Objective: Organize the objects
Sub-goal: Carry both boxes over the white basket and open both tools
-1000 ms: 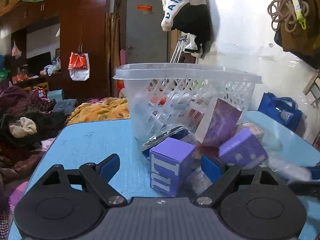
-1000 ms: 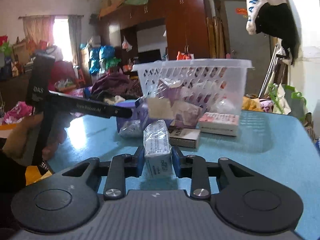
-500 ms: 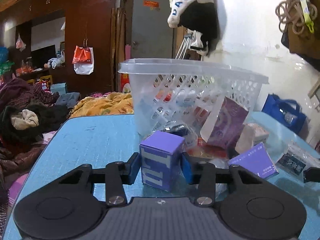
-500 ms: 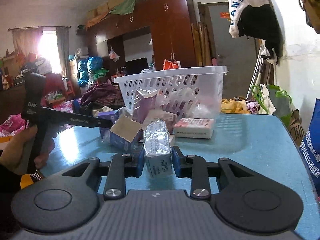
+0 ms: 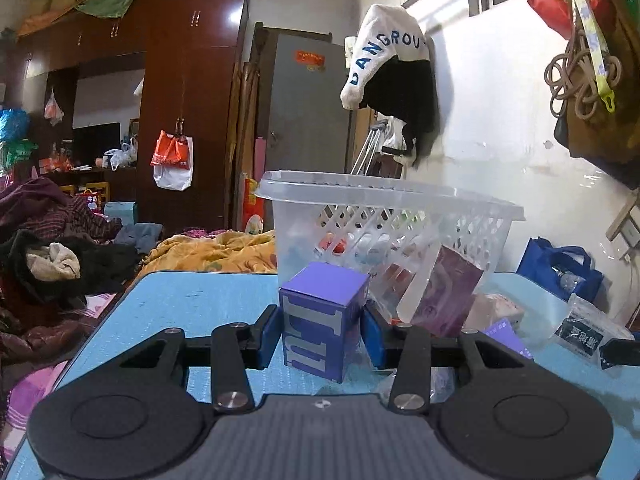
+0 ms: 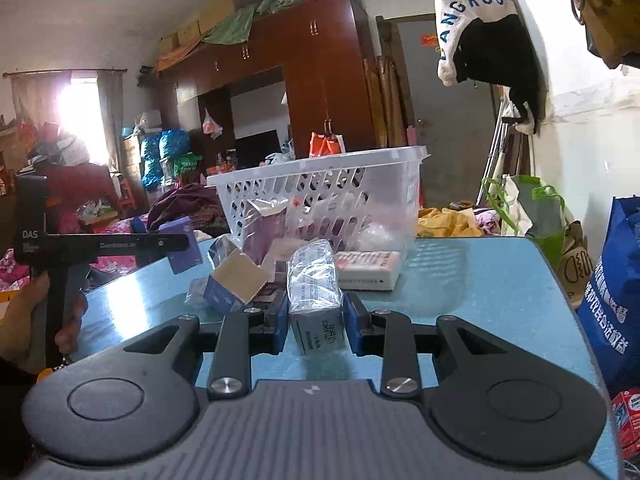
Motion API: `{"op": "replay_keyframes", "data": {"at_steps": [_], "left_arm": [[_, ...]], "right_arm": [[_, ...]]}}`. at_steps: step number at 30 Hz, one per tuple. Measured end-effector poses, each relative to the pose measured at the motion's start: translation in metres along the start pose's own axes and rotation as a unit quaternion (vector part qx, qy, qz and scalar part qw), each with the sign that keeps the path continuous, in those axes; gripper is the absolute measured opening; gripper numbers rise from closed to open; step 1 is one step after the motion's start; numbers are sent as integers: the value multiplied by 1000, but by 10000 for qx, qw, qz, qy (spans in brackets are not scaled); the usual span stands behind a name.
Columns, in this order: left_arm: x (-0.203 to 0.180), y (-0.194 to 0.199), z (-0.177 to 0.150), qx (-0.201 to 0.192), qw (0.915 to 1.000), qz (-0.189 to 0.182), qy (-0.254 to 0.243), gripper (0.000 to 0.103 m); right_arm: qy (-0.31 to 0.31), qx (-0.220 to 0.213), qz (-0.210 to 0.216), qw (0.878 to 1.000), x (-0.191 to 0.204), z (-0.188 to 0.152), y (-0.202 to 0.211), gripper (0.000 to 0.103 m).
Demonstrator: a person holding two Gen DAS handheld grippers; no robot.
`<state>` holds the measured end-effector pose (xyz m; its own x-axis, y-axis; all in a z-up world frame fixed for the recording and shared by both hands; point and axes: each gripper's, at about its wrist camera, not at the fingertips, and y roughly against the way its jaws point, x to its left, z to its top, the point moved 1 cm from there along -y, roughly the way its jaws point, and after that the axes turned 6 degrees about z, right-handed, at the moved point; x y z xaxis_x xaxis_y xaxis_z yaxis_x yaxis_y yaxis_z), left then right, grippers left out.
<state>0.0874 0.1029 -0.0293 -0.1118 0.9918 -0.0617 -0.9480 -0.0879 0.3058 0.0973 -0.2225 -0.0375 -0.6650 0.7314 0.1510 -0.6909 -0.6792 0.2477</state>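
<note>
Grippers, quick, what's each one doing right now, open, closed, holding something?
Left gripper: closed on the purple box, jaws just closed.
Right gripper: closed on the plastic-wrapped pack.

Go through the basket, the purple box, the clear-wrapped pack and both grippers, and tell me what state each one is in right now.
white basket: upright on the table, items inside
purple box: upright, clamped in the left gripper
clear-wrapped pack: clamped in the right gripper
left gripper: shut on the box
right gripper: shut on the pack
</note>
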Motion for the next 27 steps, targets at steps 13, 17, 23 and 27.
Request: {"op": "replay_keyframes", "data": {"at_steps": [13, 17, 23, 27], "left_arm": [[2, 5, -1, -154, 9998, 119, -50, 48], [1, 11, -2, -309, 9993, 192, -107, 48], [17, 20, 1, -205, 9982, -66, 558, 47], [20, 33, 5, -379, 9967, -135, 702, 47]], "right_arm": [[-31, -82, -63, 9999, -4, 3, 2, 32], [-46, -111, -77, 9999, -6, 3, 4, 32], [-56, -230, -84, 9997, -8, 9, 9, 32], [-8, -315, -90, 9995, -6, 18, 11, 32]]}}
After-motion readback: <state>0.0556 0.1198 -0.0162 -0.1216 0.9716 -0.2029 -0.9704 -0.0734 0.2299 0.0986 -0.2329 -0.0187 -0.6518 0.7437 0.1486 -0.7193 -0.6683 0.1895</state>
